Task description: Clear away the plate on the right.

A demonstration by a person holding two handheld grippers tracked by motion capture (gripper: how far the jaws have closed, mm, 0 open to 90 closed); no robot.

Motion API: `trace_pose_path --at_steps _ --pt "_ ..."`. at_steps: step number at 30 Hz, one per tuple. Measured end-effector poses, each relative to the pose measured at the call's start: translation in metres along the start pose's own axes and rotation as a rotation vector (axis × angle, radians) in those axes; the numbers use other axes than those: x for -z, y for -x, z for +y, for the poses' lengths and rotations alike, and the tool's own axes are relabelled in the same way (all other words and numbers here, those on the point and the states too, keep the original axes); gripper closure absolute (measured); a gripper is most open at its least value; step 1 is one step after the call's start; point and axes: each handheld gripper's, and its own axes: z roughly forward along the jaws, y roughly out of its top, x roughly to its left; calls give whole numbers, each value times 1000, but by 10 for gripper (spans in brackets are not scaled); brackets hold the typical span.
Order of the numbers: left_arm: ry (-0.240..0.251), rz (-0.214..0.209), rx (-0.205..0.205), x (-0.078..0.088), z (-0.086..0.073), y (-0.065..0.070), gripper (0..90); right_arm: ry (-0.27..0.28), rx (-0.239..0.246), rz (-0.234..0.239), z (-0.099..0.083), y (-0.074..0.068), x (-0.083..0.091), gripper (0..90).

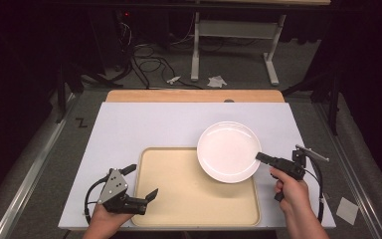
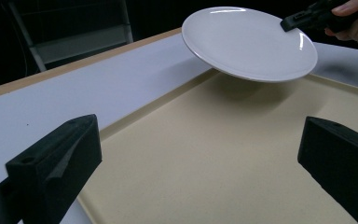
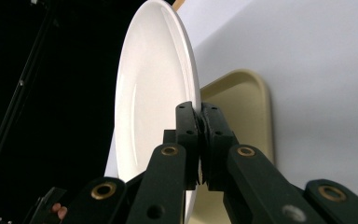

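A white plate [image 1: 228,151] is gripped at its rim by the right claw [image 1: 261,157], whose jaws are pressed together on the edge, as is seen close up in the right gripper view, where the rim [image 3: 193,100] is pinched between the two black jaws. The plate is held clear of the surface and tilted, above the far right corner of a beige tray [image 1: 189,199]; in the left gripper view a shadow is cast by it on the tray [image 2: 223,154] beneath, and a gap is seen between the two. The tray is laid on a white mat [image 1: 144,124] on the table [image 1: 194,95]. The left claw [image 1: 140,181] is held open near the tray's left edge, with nothing between its jaws, which are seen spread wide apart in the left gripper view. The right claw is carried by a hand [image 1: 293,191] at the tray's right side, the left by a hand [image 1: 104,219] at the near left
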Motion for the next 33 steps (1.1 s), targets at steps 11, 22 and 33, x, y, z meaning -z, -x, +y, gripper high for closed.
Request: trace_pose_path --at_steps 11,22,33 --pt "-2 4 -5 1 0 0 3 -70 31 25 -11 -12 -20 894" --pt "-5 3 -10 1 1 0 3 -129 67 41 -23 -28 -34 893" --pt "0 6 -10 1 1 0 3 -166 102 45 -33 -38 -45 893"
